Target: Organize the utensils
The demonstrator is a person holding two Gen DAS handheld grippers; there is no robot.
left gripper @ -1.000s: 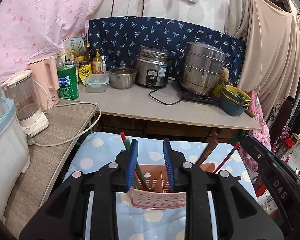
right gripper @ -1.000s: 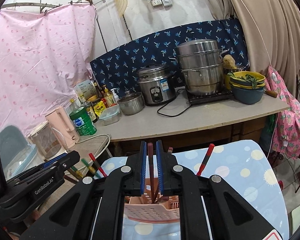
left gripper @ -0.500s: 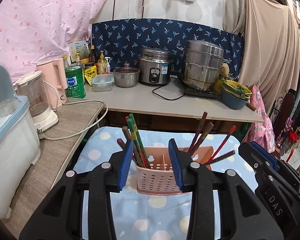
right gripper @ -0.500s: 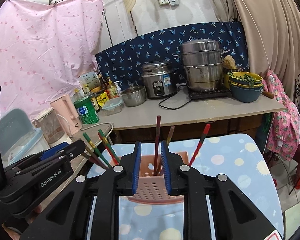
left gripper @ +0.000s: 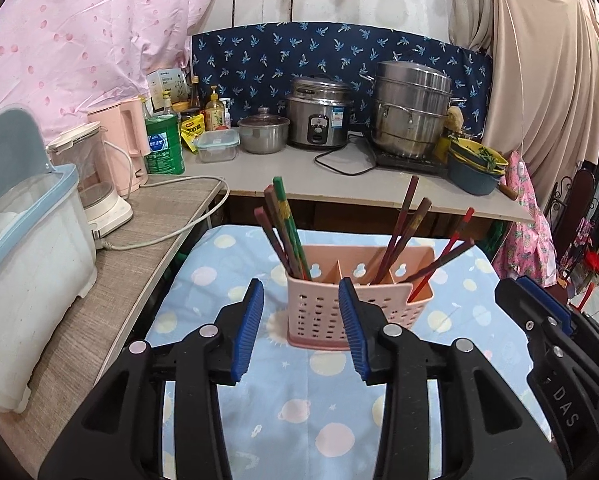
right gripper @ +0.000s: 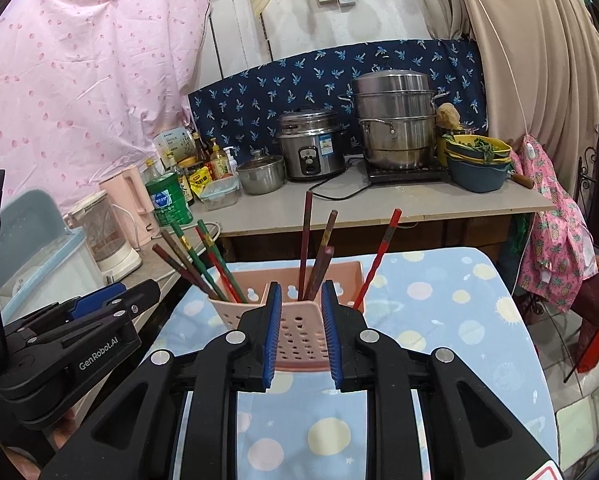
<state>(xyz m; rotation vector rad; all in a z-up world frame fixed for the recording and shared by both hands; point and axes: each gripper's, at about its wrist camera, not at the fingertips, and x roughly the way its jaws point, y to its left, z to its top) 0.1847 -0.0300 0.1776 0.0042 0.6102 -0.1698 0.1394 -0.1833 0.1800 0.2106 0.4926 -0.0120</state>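
A pink slotted utensil basket (left gripper: 355,304) stands on the blue dotted tablecloth (left gripper: 311,412). Its left compartment holds several green, red and brown chopsticks (left gripper: 285,232) leaning left. Several dark red and brown chopsticks (left gripper: 405,232) lean right in the other compartments. My left gripper (left gripper: 300,288) is open just short of the basket's front, with nothing between its blue pads. My right gripper (right gripper: 299,294) is open by a narrow gap in front of the basket (right gripper: 299,332), with nothing held. Each gripper shows at the edge of the other's view: right gripper (left gripper: 539,312), left gripper (right gripper: 111,300).
Behind the table a grey counter (left gripper: 379,188) carries a rice cooker (left gripper: 319,112), a steel steamer pot (left gripper: 409,112), stacked bowls (left gripper: 475,168), a small pot and bottles. On the left a wooden shelf holds a kettle (left gripper: 99,184), a cord and a white plastic bin (left gripper: 27,264).
Both grippers have drawn back from the basket. The right gripper let go of a dark red chopstick, which now stands in the basket. The left jaws have widened.
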